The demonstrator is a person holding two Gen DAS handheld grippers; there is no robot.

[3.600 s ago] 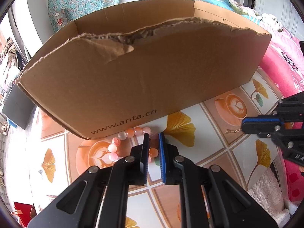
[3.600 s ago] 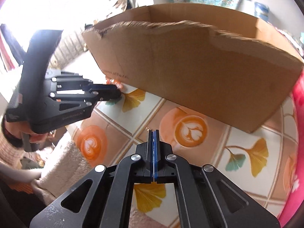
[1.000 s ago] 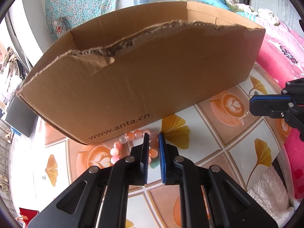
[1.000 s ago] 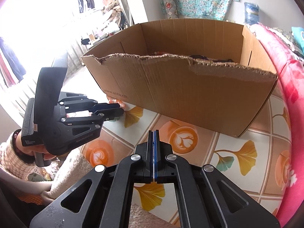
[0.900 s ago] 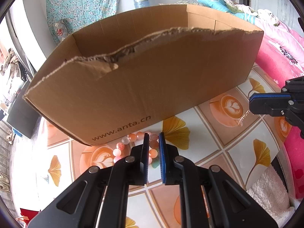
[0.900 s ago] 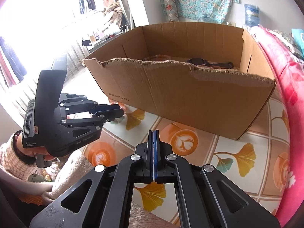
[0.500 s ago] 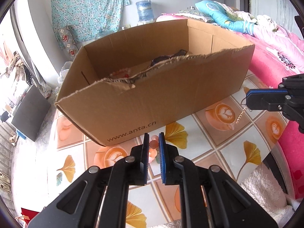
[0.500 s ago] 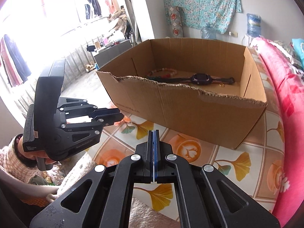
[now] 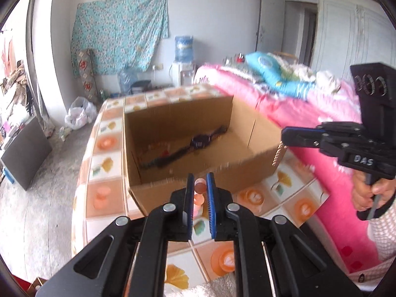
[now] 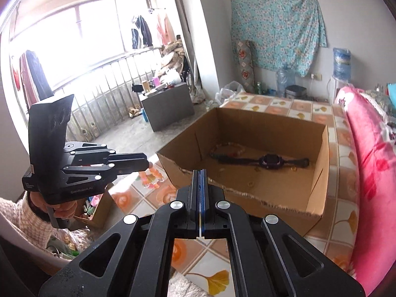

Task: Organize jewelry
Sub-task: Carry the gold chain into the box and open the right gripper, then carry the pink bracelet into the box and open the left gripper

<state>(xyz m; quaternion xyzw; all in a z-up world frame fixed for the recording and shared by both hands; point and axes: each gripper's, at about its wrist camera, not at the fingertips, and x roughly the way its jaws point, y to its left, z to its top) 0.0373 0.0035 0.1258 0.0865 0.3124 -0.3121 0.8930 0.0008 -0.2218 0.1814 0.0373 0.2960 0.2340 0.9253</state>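
Observation:
An open cardboard box (image 9: 158, 123) (image 10: 262, 128) stands on the patterned cloth (image 9: 292, 198). On its floor lie a dark wristwatch (image 9: 199, 144) (image 10: 270, 160) and a beaded strand (image 10: 231, 146). My left gripper (image 9: 200, 184) (image 10: 146, 163) hovers just before the box's torn front rim, shut on a pink bead bracelet (image 9: 199, 187) (image 10: 152, 178) that dangles under its tips. My right gripper (image 10: 200, 173) (image 9: 283, 133) is held up at the box's right corner. It is shut on a thin gold chain (image 9: 278, 154), which hangs from its tips.
A bed with a pink blanket (image 9: 309, 113) (image 10: 371, 163) runs along the right side of the box. A grey cabinet (image 10: 168, 104) and a water dispenser (image 9: 183, 57) stand farther off on the floor. A hand (image 9: 366, 193) grips the right gripper's handle.
Both grippers have risen, so the box's inside has come into view. The bead bracelet has left the cloth with the left gripper; the chain hangs higher from the right one.

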